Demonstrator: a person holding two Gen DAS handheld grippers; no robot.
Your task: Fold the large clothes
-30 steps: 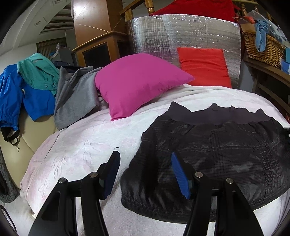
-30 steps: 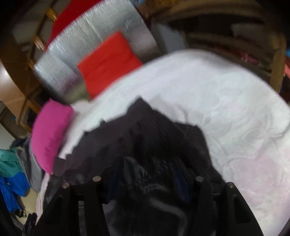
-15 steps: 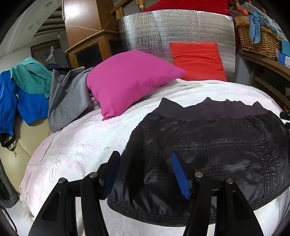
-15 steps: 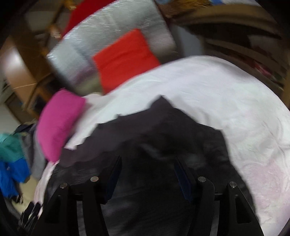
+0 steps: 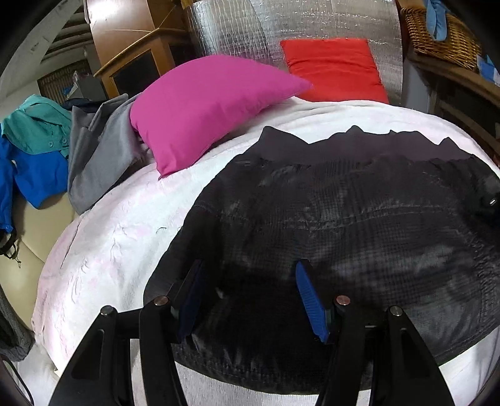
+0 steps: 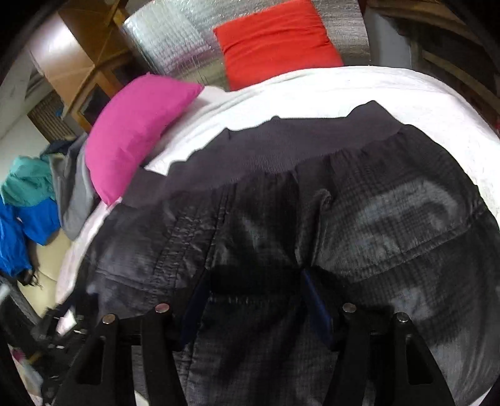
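So the black jacket (image 5: pixel 359 218) lies spread flat on the white bedspread (image 5: pixel 118 237), ribbed hem band at the far edge, near hem at the front edge of the bed. Fabric is a dark grid weave, with a stitched seam running across it in the left wrist view

Left gripper (image 5: pixel 250 290): jaws spread, blue pads either side of the jacket's near-left part, nothing pinched; it hangs over the cloth and I can't say if the tips touch it

Right gripper (image 6: pixel 254 296): jaws also apart, low over the jacket's middle. A dark fold of fabric sits between the pads; view is dim and slightly blurred, so probably not clamped, but not certain

Around it: magenta pillow (image 5: pixel 206 106) on the bedspread just beyond the jacket's far-left corner, red cushion (image 5: pixel 334 68) leaning upright on a silver foil panel (image 5: pixel 237 28) at the head. Left of the bed, a heap of clothes: grey garment (image 5: pixel 100 150) touching the pillow, teal one (image 5: pixel 37 125) and blue one (image 5: pixel 34 175) further out. Wicker basket (image 5: pixel 437 34) on a wooden shelf at far right, wooden cabinet (image 5: pixel 140 59) behind the pillow
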